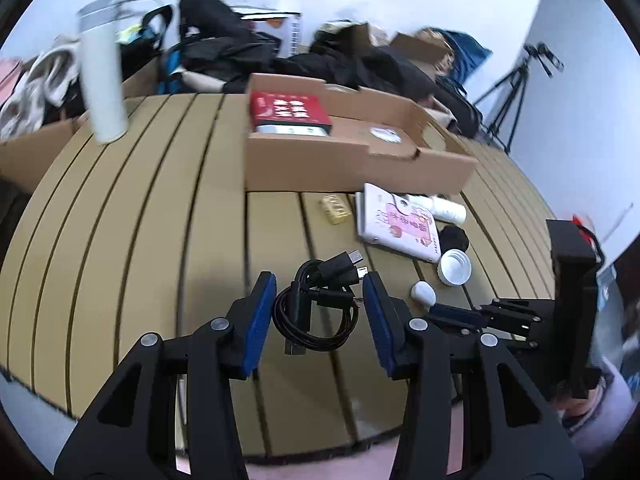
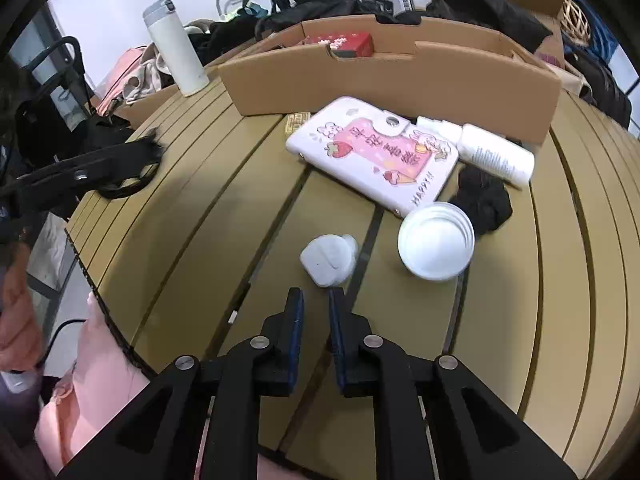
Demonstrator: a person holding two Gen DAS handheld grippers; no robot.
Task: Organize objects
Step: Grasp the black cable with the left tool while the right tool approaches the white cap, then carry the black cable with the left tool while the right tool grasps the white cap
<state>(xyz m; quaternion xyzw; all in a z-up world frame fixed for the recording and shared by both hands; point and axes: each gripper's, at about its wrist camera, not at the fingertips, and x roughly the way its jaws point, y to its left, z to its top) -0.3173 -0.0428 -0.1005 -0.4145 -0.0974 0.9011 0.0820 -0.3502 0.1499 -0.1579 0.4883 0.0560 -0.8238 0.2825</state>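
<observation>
The coiled black cable (image 1: 316, 304) hangs between the blue pads of the left gripper (image 1: 318, 314), which pinch it above the slatted table (image 1: 140, 220), its plug ends pointing away toward the cardboard box (image 1: 320, 160). The right gripper (image 2: 316, 304) is nearly closed and empty, just short of a small white case (image 2: 330, 258).

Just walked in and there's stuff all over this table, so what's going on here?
A person is tidying a slatted table with a gripper in each hand. The left gripper is closed on a coiled black cable. The right gripper is shut and empty, just short of a small white case. A red box already lies in the cardboard tray.
</observation>
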